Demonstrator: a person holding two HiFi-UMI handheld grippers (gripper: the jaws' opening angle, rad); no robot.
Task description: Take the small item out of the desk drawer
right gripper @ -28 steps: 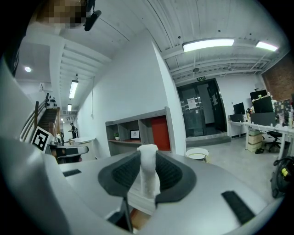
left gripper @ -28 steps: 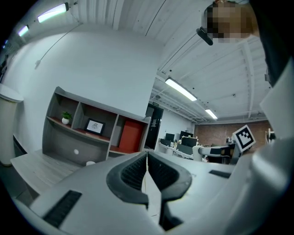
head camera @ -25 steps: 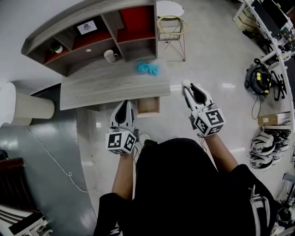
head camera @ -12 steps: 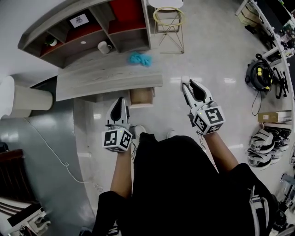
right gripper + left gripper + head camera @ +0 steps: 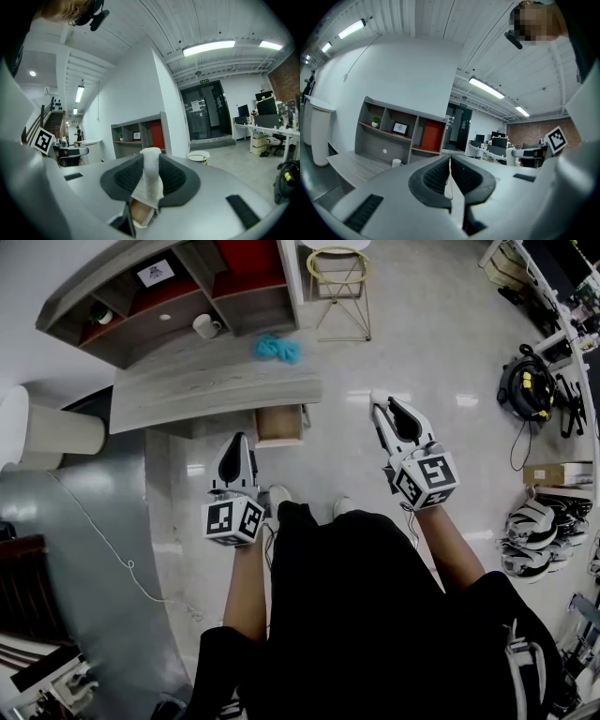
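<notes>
My right gripper (image 5: 378,403) is shut on a small white item (image 5: 378,398), held over the floor to the right of the desk (image 5: 187,392). In the right gripper view the white item (image 5: 151,180) stands upright between the dark pads and pokes out past the tips of that gripper (image 5: 151,158). The wooden drawer (image 5: 279,424) hangs open under the desk's front edge. My left gripper (image 5: 237,440) is shut with nothing in it, just left of the drawer and in front of the desk. Its jaws (image 5: 450,164) meet along a thin line.
A blue cloth (image 5: 277,348) and a white mug (image 5: 204,326) lie on the desk, with a grey and red shelf unit (image 5: 141,306) behind. A gold wire stool (image 5: 337,282) stands to the right. A white cylinder (image 5: 42,432) is at the left, helmets (image 5: 530,540) at the right.
The desk and open drawer have slid up and left in the head view as both grippers drew back from them. The right gripper still holds the white item.
</notes>
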